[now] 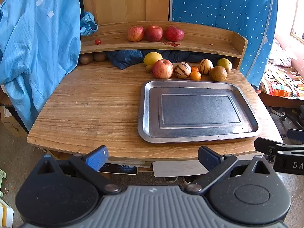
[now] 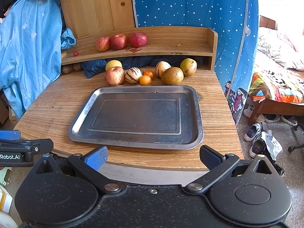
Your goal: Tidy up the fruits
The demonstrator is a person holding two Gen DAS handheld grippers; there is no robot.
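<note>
An empty steel tray [image 1: 150,112] [image 2: 193,114] lies on the wooden table. Behind it sits a row of fruit: a red apple [image 1: 162,69] [image 2: 114,75], a yellow fruit [image 1: 152,57] [image 2: 113,64], two striped melons [image 1: 182,70] [image 2: 133,75], two small oranges [image 1: 195,75] [image 2: 145,80] and two brown-green pears [image 1: 218,73] [image 2: 172,75]. Three red apples [image 1: 153,33] [image 2: 118,41] rest on the raised shelf. My left gripper [image 1: 153,157] hovers open at the table's front edge, holding nothing. My right gripper [image 2: 153,157] is open too, just in front of the tray.
A raised wooden shelf [image 1: 199,43] runs along the back, with a dark blue cloth [image 1: 125,58] and brown kiwis [image 1: 86,58] under it. A light blue garment [image 1: 38,47] hangs at the left. A bed [image 2: 281,87] and shoes [image 2: 254,131] are to the right.
</note>
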